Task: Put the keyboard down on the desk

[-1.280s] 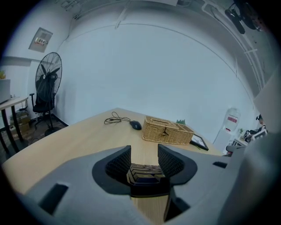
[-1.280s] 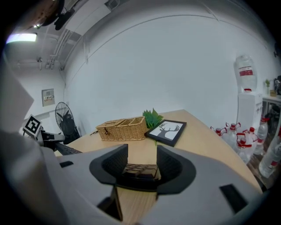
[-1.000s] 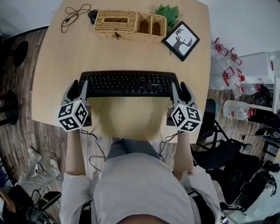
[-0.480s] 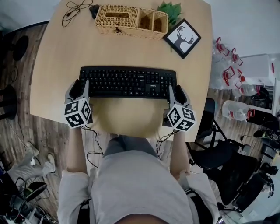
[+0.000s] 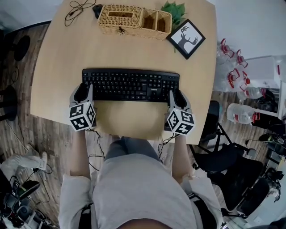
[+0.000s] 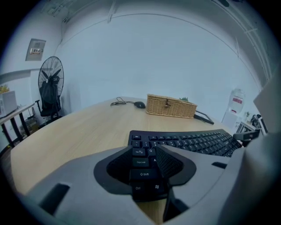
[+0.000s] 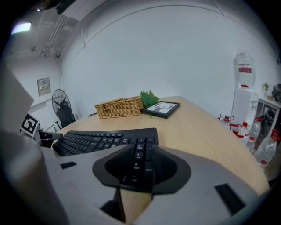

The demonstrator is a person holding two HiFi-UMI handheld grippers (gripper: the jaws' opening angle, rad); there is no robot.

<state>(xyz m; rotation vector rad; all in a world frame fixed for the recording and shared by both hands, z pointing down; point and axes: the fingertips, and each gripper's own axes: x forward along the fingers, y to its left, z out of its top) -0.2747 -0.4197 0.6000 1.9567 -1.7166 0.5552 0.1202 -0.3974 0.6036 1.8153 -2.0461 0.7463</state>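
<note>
A black keyboard (image 5: 129, 85) lies flat across the middle of the wooden desk (image 5: 58, 58), its long side toward me. My left gripper (image 5: 84, 91) has its jaws around the keyboard's left front corner (image 6: 142, 173), pads against it. My right gripper (image 5: 174, 95) holds the right front corner (image 7: 136, 165) the same way. Both pairs of jaws have just been closing a little with the keyboard between them. Both gripper views show the keys (image 6: 193, 143) (image 7: 101, 140) low over the desk top.
A wicker basket (image 5: 134, 21), a small plant (image 5: 172, 11) and a framed deer picture (image 5: 186, 40) stand along the far edge. A mouse with its cable (image 5: 80, 10) lies far left. Water bottles (image 5: 232, 67) and an office chair (image 5: 223, 156) stand on the floor to the right.
Both grippers and the keyboard have come down together; the shadow seen under the keyboard a second ago is gone, and it now rests on the desk. The grippers sit nearer its front corners.
</note>
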